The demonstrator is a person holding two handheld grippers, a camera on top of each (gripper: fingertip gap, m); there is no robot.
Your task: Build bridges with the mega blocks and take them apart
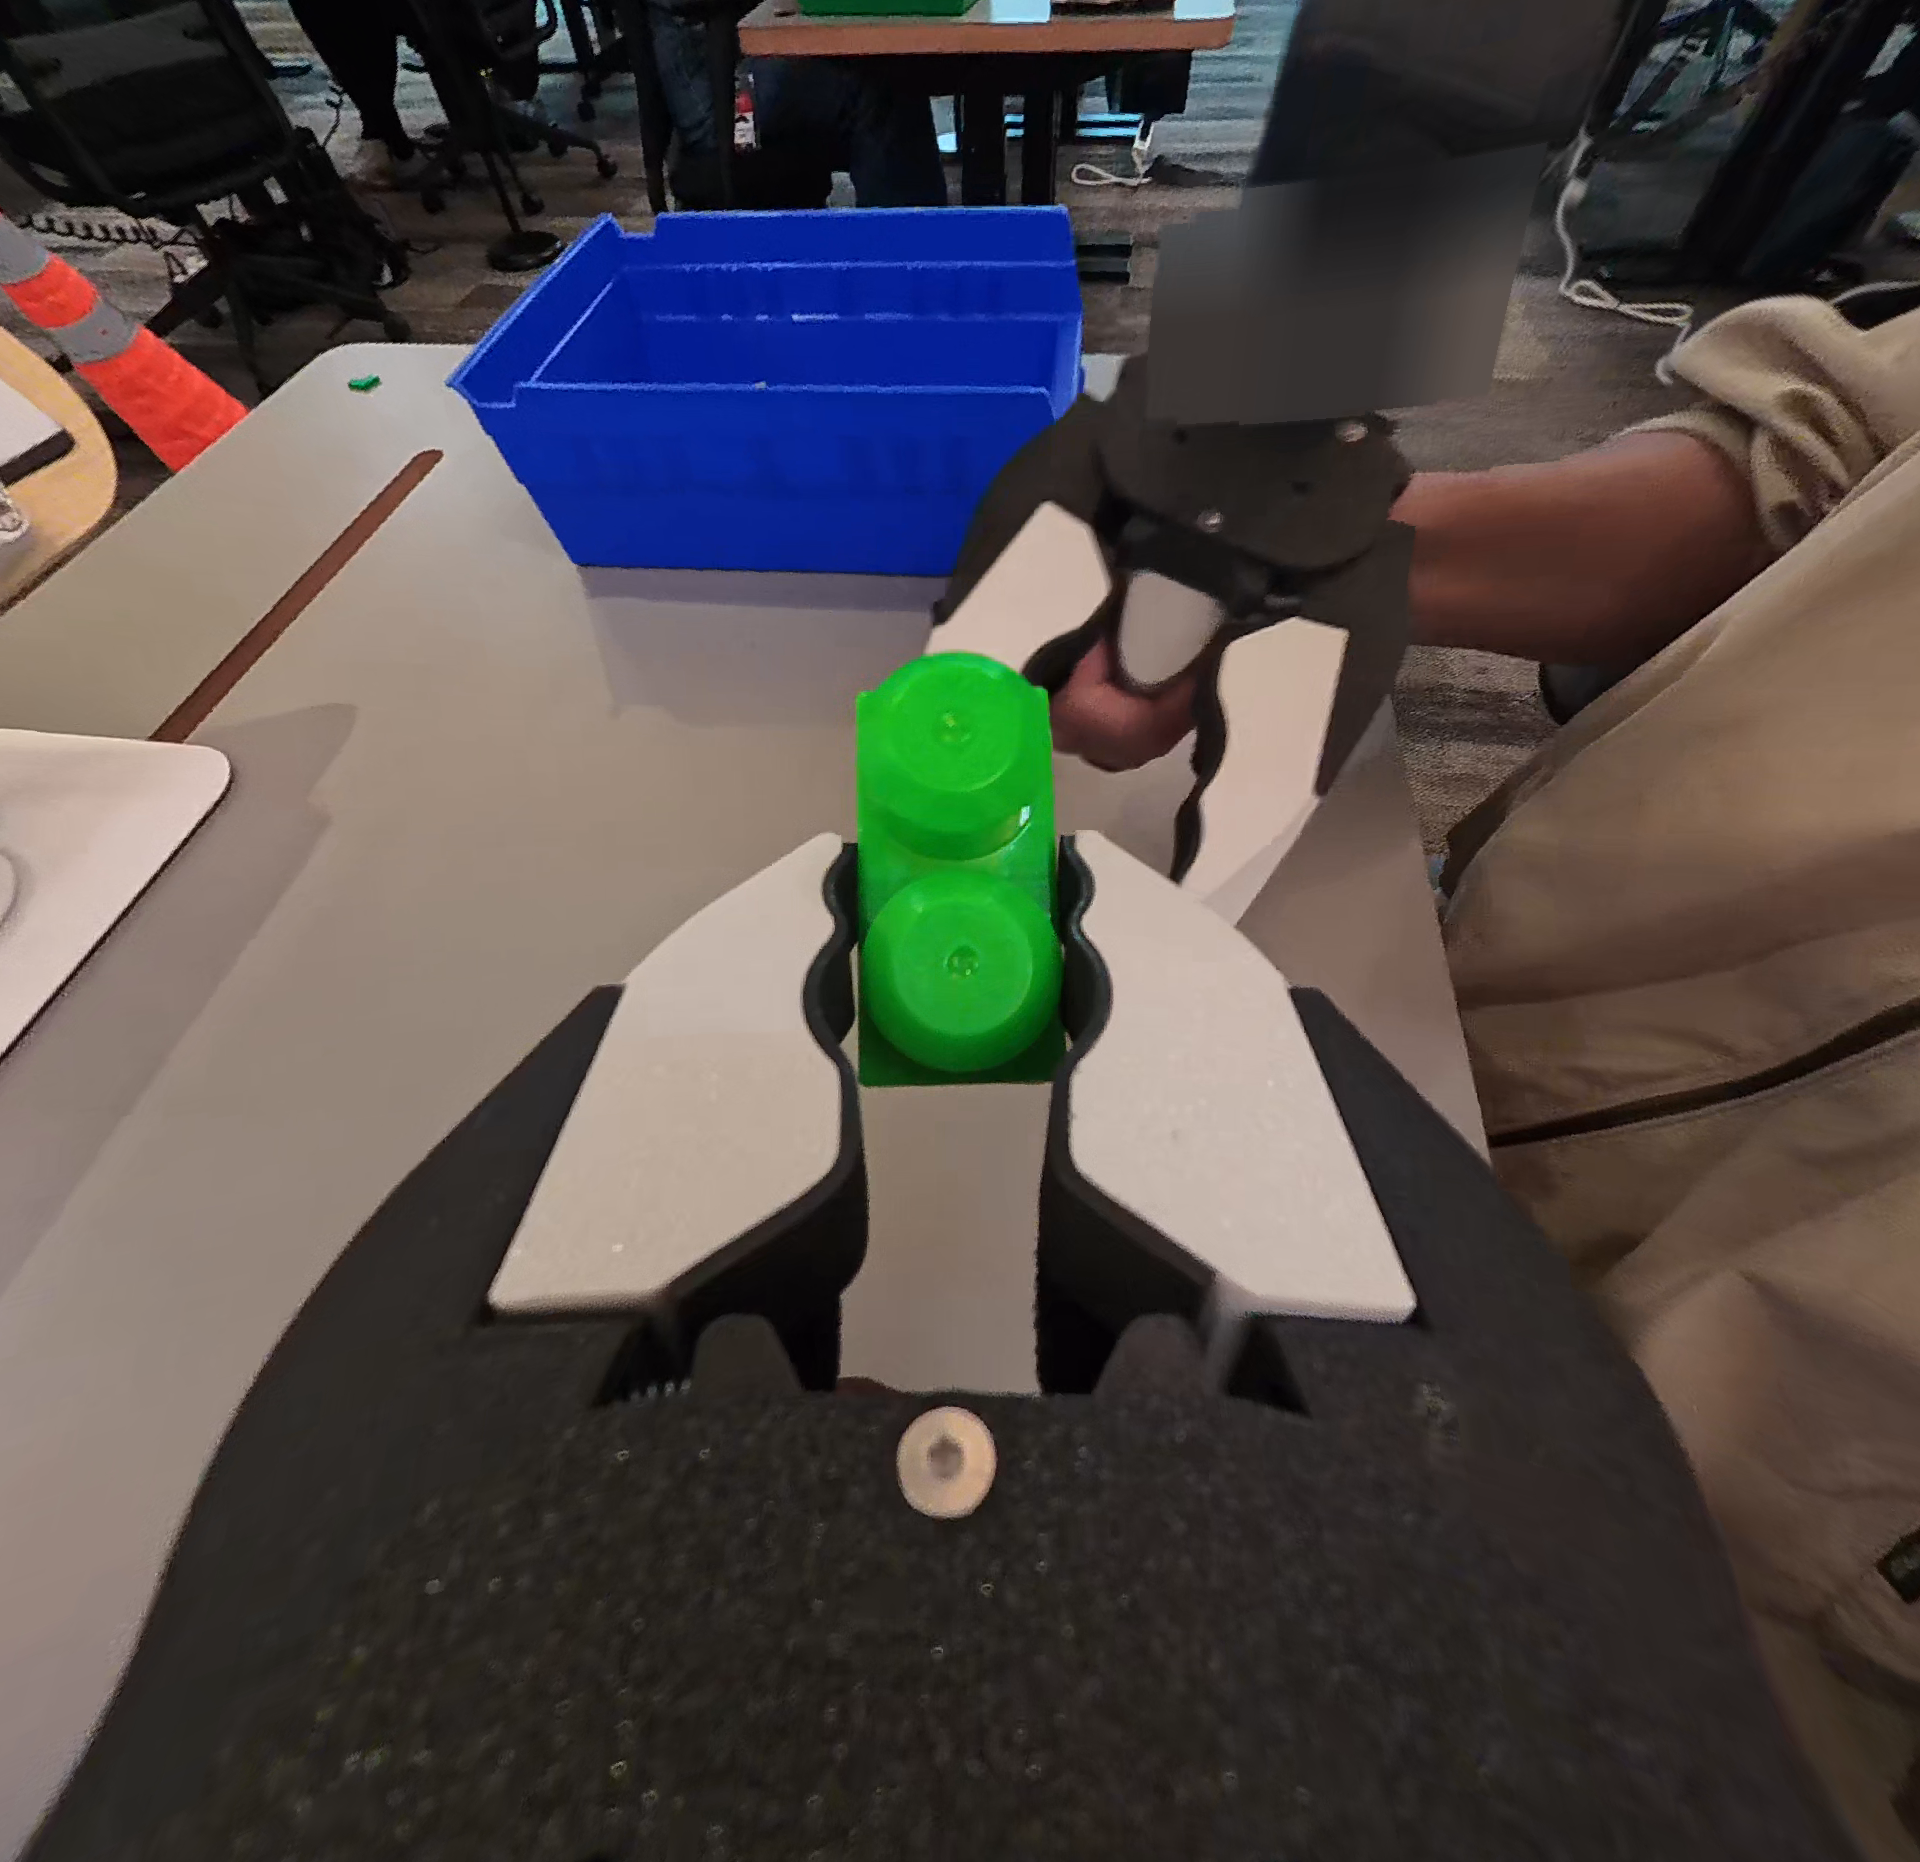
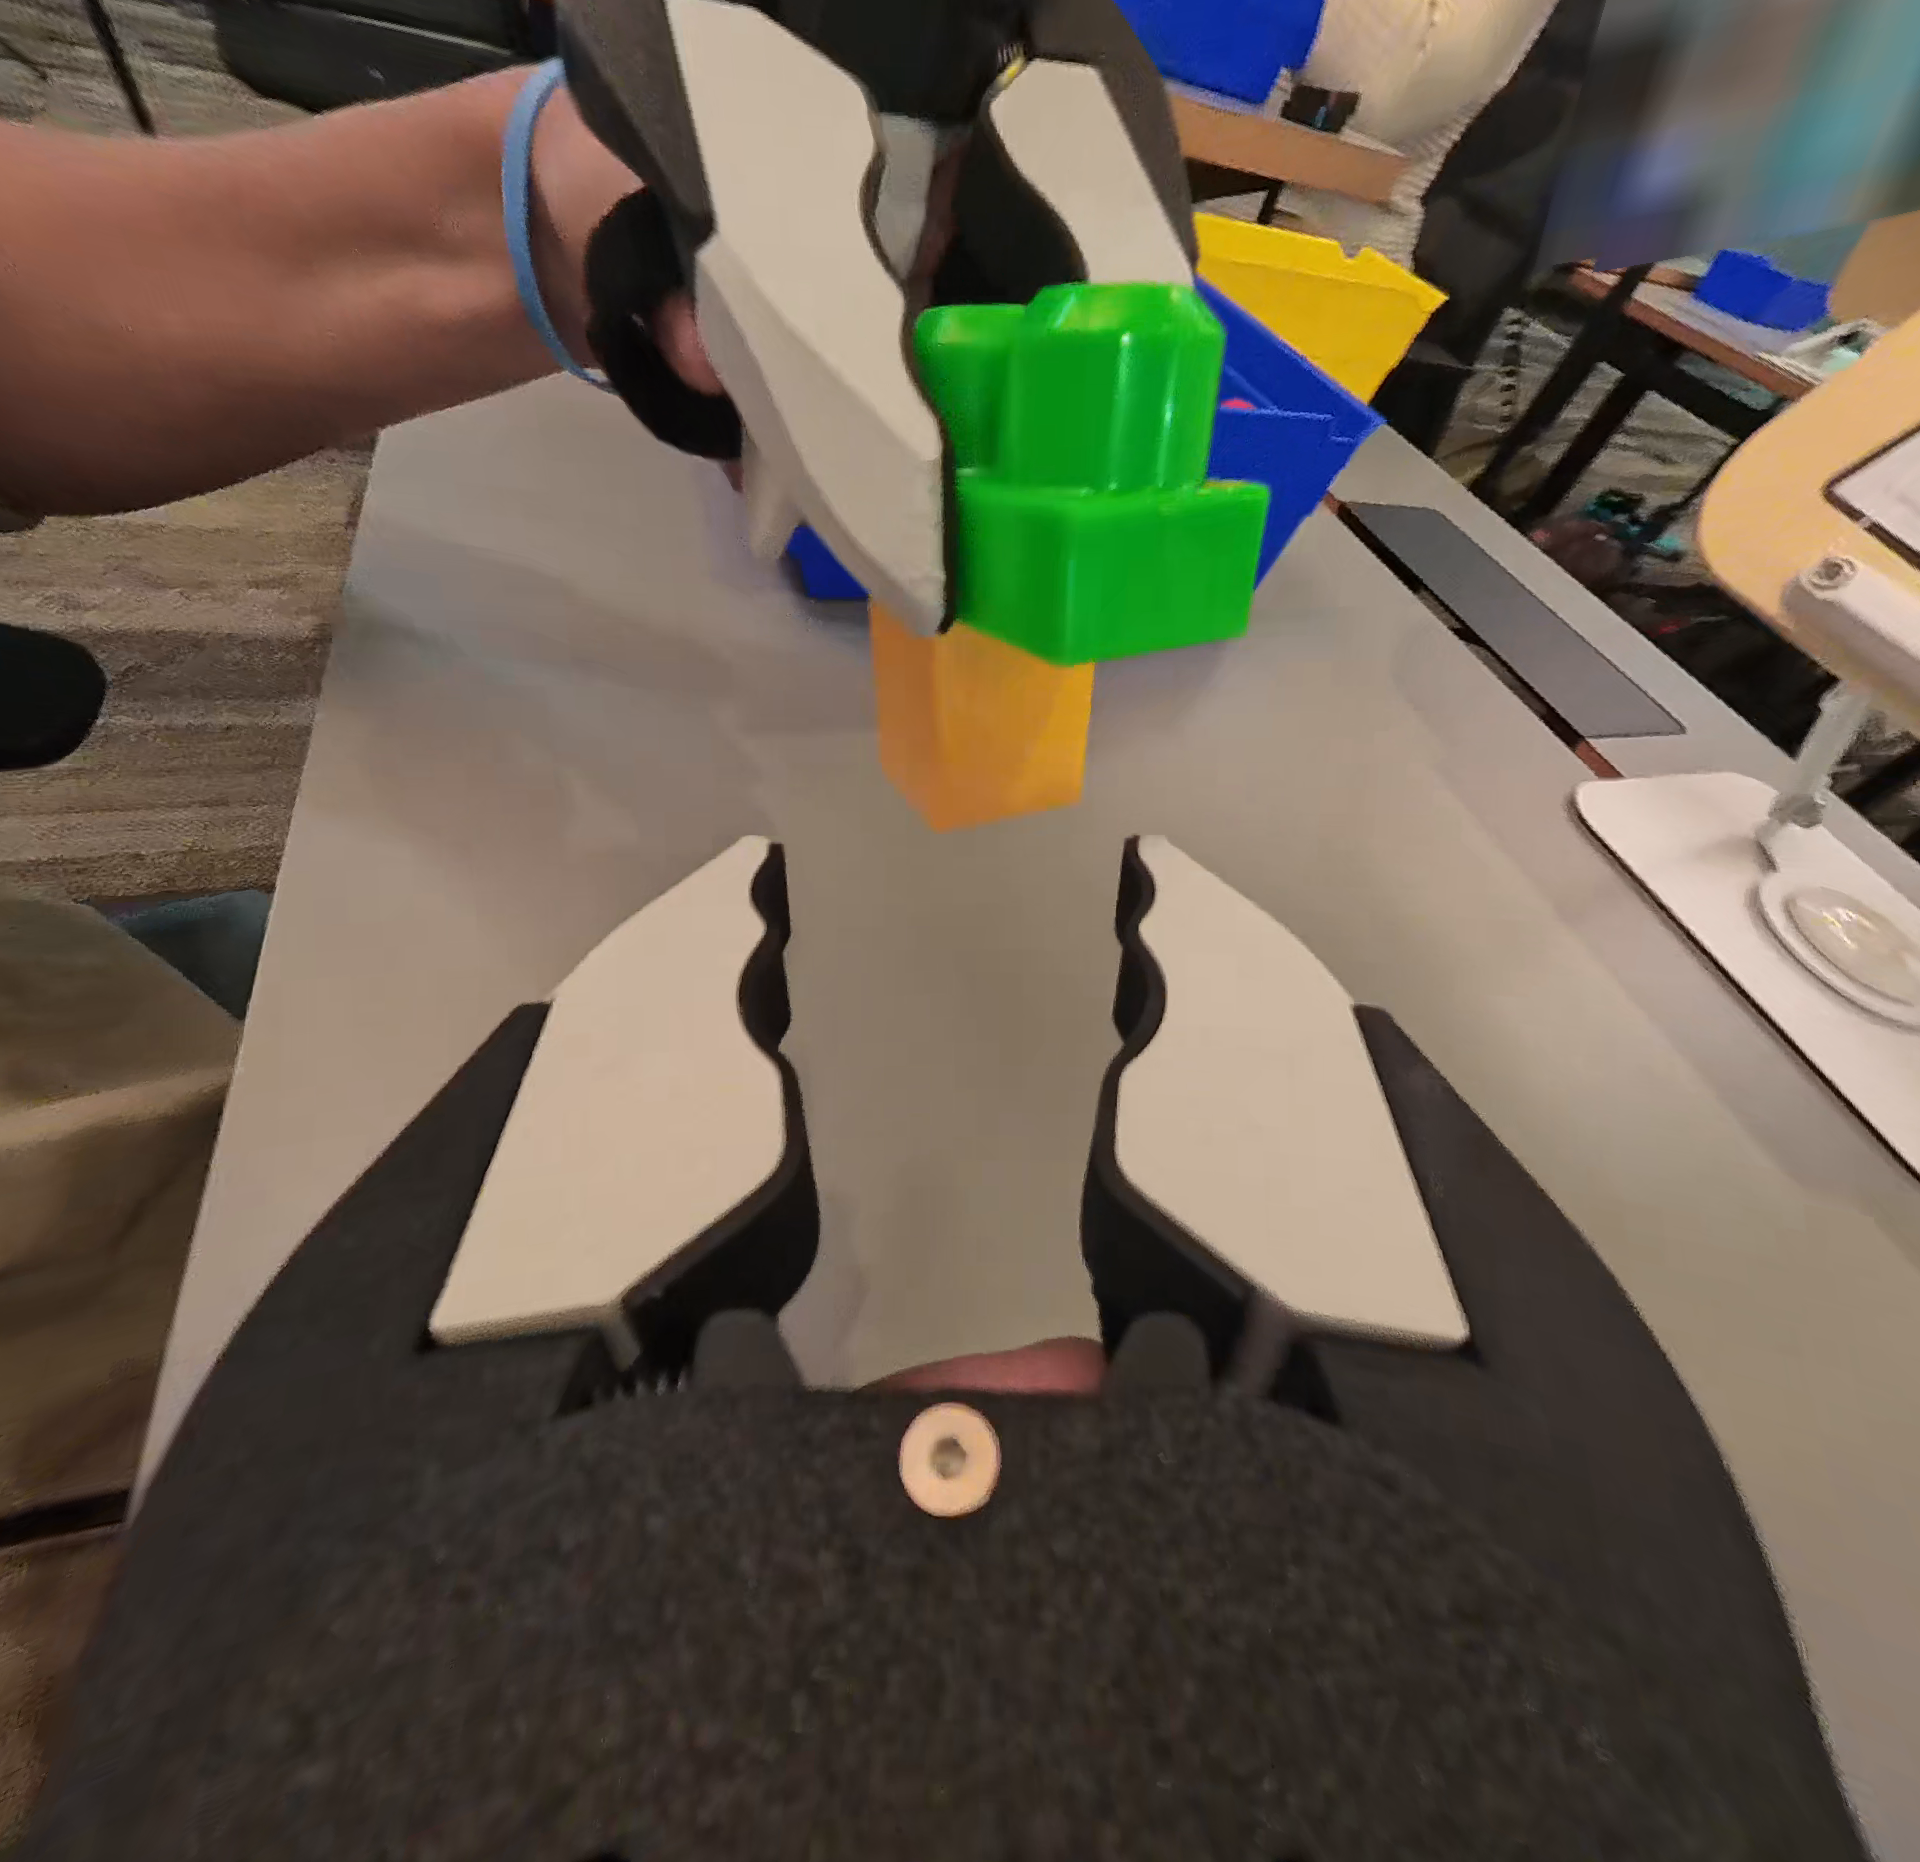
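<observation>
**Green block gripped above the orange block**

A grey table (image 1: 436,877) is seen across both views. A blue bin (image 1: 769,399) is set on it toward 12 o'clock in the left wrist view. The left gripper (image 1: 961,939) is closed on a green block (image 1: 956,877), whose two studs are turned to the camera. In the right wrist view that green block (image 2: 1101,482) is held at 12 o'clock, with an orange block (image 2: 982,732) directly beneath it; whether they are joined cannot be told. The right gripper (image 2: 951,877) is spread wide and empty, just short of the orange block.
</observation>
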